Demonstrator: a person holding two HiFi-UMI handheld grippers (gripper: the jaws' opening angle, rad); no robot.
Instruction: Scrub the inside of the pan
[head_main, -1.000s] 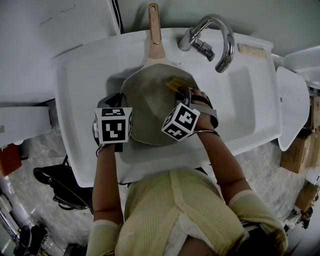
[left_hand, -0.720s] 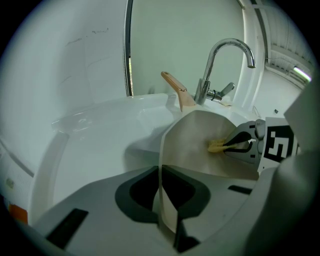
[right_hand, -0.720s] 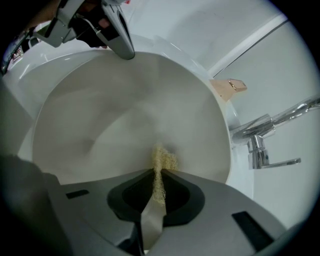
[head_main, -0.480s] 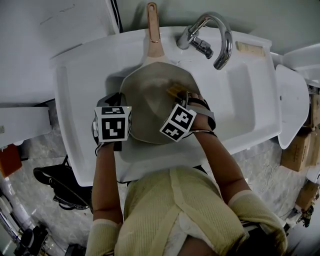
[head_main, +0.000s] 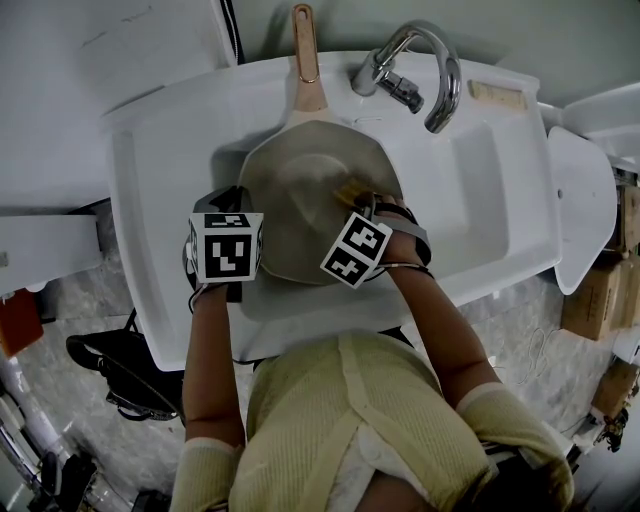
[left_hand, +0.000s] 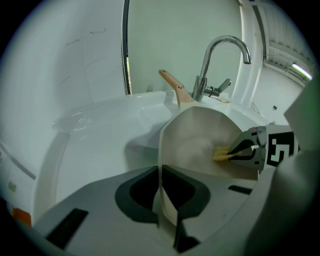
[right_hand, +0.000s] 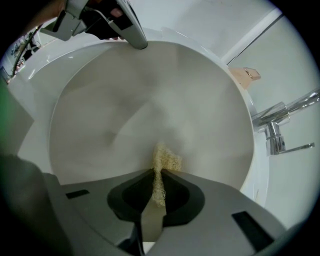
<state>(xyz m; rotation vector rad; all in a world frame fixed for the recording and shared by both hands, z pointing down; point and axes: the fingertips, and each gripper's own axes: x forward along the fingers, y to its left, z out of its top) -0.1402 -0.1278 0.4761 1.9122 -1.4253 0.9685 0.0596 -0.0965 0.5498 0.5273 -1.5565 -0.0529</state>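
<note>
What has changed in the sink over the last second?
The right gripper, fingers shut on the yellow scrub pad, slid it a little back toward the person across the inside of the pan. The left gripper stayed clamped on the rim; the pan hardly shifted.

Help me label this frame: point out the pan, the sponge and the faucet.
pan (head_main: 290, 195): head view, bare inside bottom.
sponge (right_hand: 167, 160): right gripper view, its exposed yellow end.
faucet (head_main: 456, 80): head view, curved spout.
</note>
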